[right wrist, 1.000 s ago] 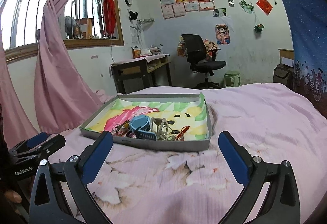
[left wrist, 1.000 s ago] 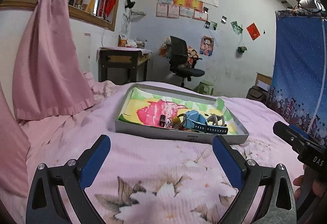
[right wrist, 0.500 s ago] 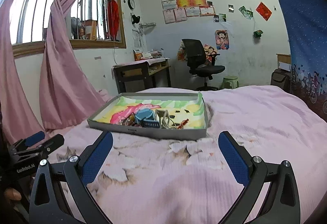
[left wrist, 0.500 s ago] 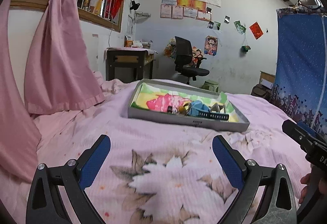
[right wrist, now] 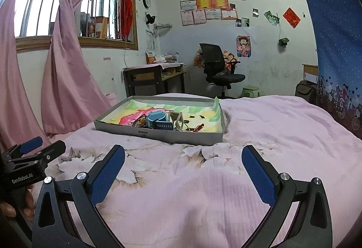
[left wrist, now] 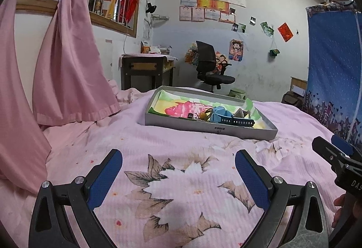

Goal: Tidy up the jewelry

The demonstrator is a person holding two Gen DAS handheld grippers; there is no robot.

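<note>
In the left wrist view, the left gripper (left wrist: 178, 164) hovers low over the pink bedspread (left wrist: 181, 180), jaws spread wide and empty. At 12 o'clock sits a grey tray (left wrist: 210, 128) holding a blue watch (left wrist: 224, 115) among tangled jewelry (left wrist: 200, 115).

In the right wrist view, the right gripper (right wrist: 183, 160) is likewise agape, empty, the tray (right wrist: 163, 134) at 12 o'clock.

One grey tray (left wrist: 210, 129) on one pink floral bedspread (left wrist: 181, 180); one blue watch (right wrist: 158, 122) in it. Two grippers, left (left wrist: 178, 165) and right (right wrist: 183, 163). One office chair (right wrist: 220, 71), one desk (right wrist: 153, 76), one green stool (right wrist: 250, 91), one wall clock (right wrist: 146, 1).
</note>
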